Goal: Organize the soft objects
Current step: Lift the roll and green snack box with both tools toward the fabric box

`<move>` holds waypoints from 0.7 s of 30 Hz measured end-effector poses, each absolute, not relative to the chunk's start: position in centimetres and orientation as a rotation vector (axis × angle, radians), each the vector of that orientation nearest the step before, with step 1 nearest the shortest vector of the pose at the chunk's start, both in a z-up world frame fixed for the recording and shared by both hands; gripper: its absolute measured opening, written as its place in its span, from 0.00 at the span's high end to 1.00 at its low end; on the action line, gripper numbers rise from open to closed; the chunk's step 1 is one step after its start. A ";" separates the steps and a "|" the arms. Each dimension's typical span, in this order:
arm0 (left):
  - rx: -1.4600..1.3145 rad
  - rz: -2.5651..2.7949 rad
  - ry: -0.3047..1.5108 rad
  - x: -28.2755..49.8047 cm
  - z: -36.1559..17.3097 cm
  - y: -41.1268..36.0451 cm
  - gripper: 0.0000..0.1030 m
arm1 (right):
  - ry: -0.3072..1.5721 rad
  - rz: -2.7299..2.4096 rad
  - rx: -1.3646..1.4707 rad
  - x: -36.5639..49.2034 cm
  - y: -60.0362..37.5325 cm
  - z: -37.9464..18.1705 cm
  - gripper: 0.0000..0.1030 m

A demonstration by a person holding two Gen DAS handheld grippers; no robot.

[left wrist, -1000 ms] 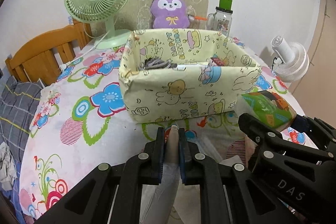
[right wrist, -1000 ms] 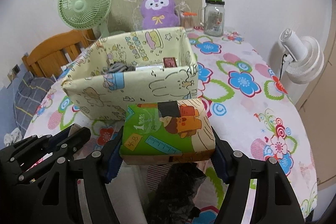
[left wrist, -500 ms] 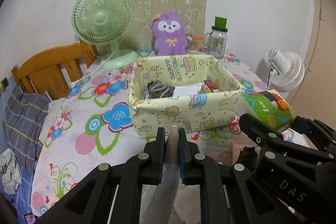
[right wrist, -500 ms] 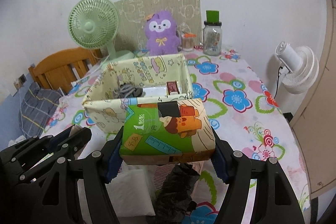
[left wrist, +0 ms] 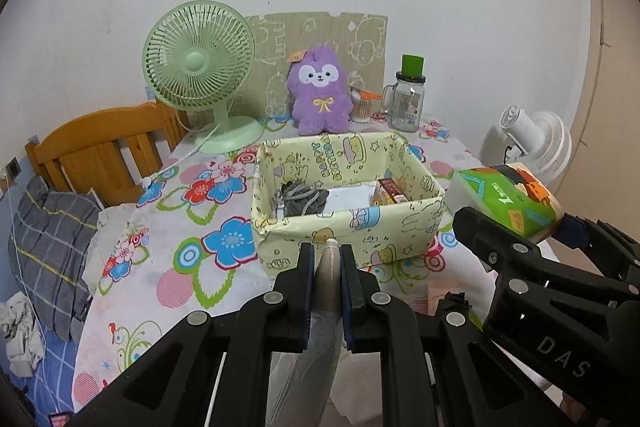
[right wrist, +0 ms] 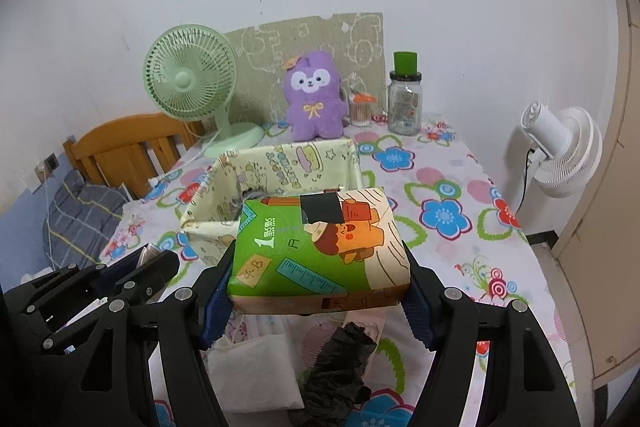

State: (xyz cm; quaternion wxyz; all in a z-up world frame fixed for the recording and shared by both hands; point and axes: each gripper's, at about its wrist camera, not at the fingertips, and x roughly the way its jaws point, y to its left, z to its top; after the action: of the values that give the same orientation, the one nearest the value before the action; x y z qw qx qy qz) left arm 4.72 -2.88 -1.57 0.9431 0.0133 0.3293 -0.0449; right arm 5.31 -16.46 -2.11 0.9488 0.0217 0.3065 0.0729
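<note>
On my left, the left tool is pinched tight on a pale plastic-wrapped pack; ahead on the counter sits the fabric bin; right tool clamps the green tissue pack across its width, nearer the bin's front wall.

Both tools: left tool & right tool w/ black frames, silver screws, blue pads, white "DAS" mark.
</note>
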 end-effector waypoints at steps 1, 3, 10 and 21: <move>0.028 -0.093 0.668 4.7 -1.4 -2.9 0.91 | 0.619 0.150 0.044 5.2 -16.4 -1.9 0.29; 0.029 -0.095 0.660 4.7 -1.0 -2.9 0.91 | 0.611 0.153 0.042 5.1 -16.3 -1.5 0.29; 0.035 -0.094 0.642 4.9 0.0 -2.9 0.91 | 0.586 0.166 0.039 5.0 -15.9 -0.2 0.29; 0.041 -0.098 0.622 5.8 1.0 -2.8 0.91 | 0.567 0.180 0.042 5.7 -15.7 1.0 0.29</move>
State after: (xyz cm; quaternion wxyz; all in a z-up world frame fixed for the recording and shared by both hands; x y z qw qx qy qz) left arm 5.83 -2.84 0.99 0.9507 0.0202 0.3057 -0.0483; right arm 5.71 -15.73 1.02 0.9559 0.0208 0.2793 0.0888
